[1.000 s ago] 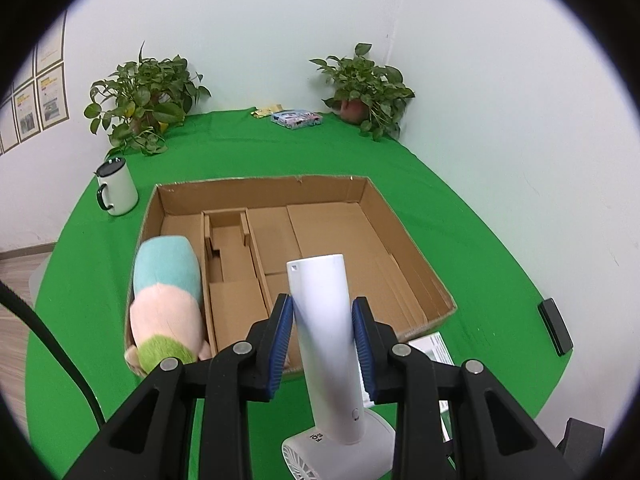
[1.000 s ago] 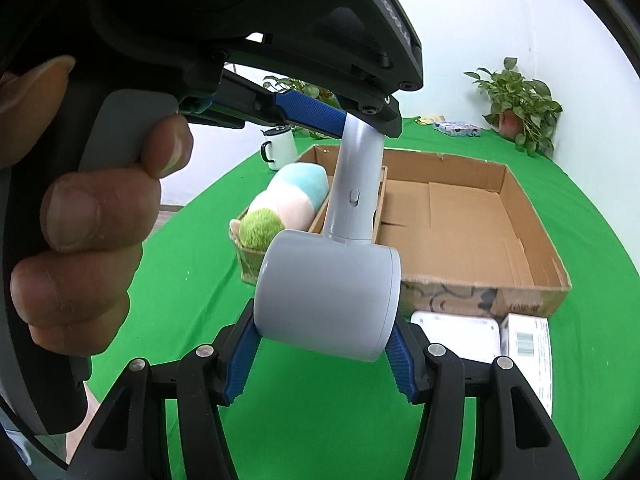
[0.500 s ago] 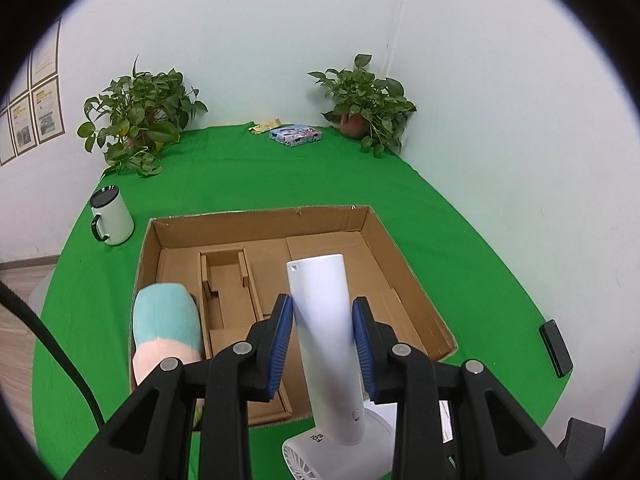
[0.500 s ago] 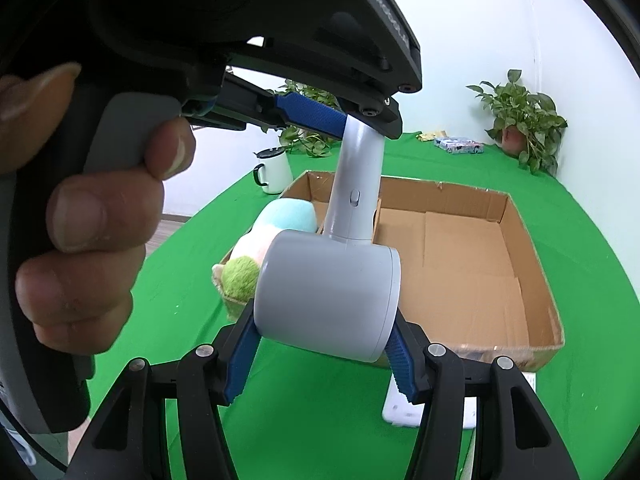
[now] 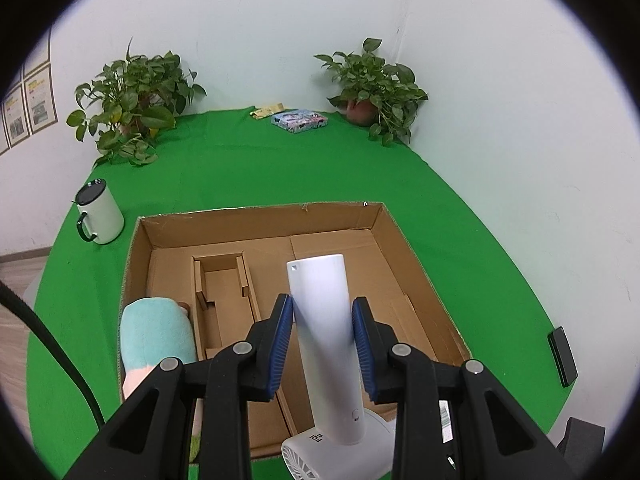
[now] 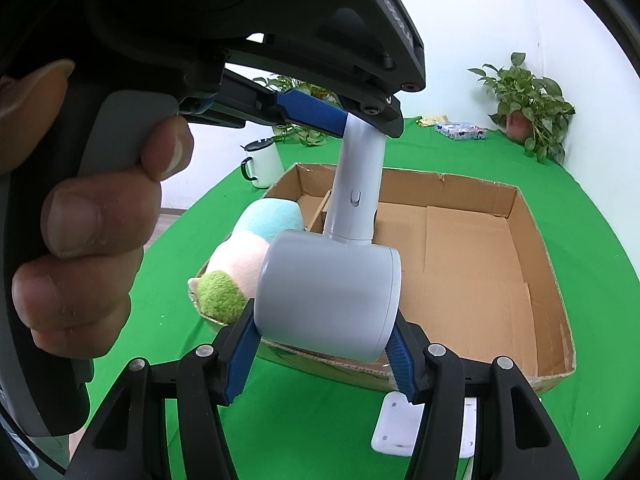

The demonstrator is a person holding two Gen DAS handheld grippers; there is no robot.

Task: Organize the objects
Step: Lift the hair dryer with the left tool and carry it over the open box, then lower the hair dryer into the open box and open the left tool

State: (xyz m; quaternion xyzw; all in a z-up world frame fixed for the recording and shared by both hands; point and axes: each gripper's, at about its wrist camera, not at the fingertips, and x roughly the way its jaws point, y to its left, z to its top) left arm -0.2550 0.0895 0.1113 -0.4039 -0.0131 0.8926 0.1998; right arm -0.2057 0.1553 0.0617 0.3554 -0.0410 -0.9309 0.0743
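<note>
I am holding a small white handheld fan [image 5: 324, 336] between both tools, lifted above the near edge of the cardboard box [image 5: 260, 220]. My left tool [image 5: 323, 344] is pinching the fan's handle, its blue pads pressing on either side of the white tube. My right tool [image 6: 320, 354] is gripping the fan's round head [image 6: 328, 292], one pad on each side of the grey drum. In the right wrist view the left tool [image 6: 340, 118] is showing from the side, with a hand [image 6: 88, 232] wrapping around its grip and fingers [image 6: 104, 216] curling on the trigger.

The box is sitting open on the green counter [image 5: 240, 168], and a narrow cardboard divider [image 5: 222, 280] is standing inside it toward the left. A plush toy [image 6: 248, 256] in teal, pink and green is lying in the left compartment, its green end poking over the near wall. The large right compartment is lying under the fan.

A white mug [image 5: 98, 212] with a dark lid is standing on the counter just left of the box. Two potted plants [image 5: 132, 100] are sitting at the back by the wall, with a small colourful box [image 5: 299, 120] between them. A flat white plate-like piece [image 6: 400, 424] is lying on the counter in front of the box, beneath my right tool.
</note>
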